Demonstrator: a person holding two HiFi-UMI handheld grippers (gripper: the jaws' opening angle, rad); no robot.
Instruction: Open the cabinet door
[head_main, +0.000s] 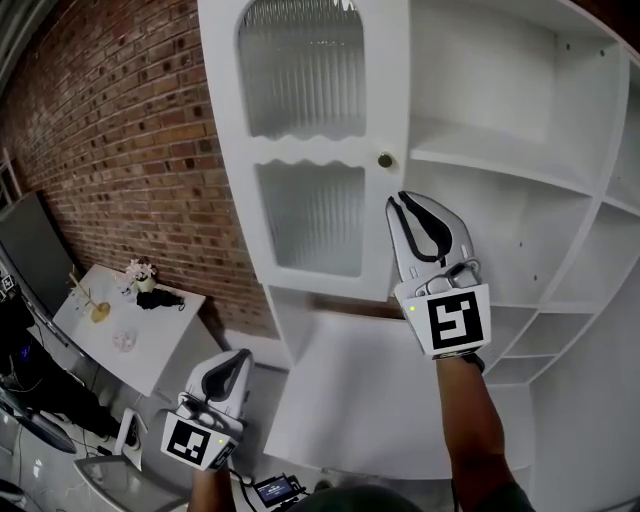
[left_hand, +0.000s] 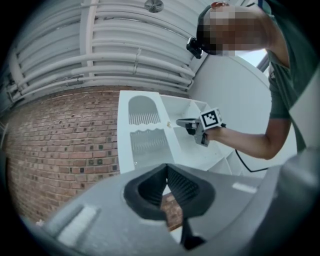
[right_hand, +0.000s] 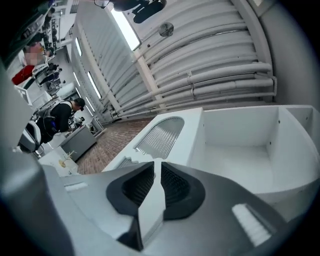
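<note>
Nearest the camera, the left gripper (head_main: 241, 356) hangs low on the left side. Its fingers are pinched together with nothing in them, so it's not doing anything with the door right now.

Higher up, the right gripper (head_main: 398, 200) points up at the door (head_main: 310, 150), with its tips just below the knob (head_main: 385, 160) near the door's free edge. Its jaws are cracked a little apart and empty. In its own view you only see white door through the gap, with no pad pressing on anything.

So as far as I can judge, the job is basically done. The door is swung out to the left of the cabinet (head_main: 500, 170) and the shelves behind it are fully in view. What's left, if anything, is pushing it a bit wider, or just pulling the hand away.

The door itself is white and framed, with two ribbed glass panels. The top one is arched, there's a wavy rail between them, and a small brass knob sits on the right edge. It hangs straight and looks light.

Past it are bare white shelves, then a brick wall (head_main: 120, 150) on the left.
</note>
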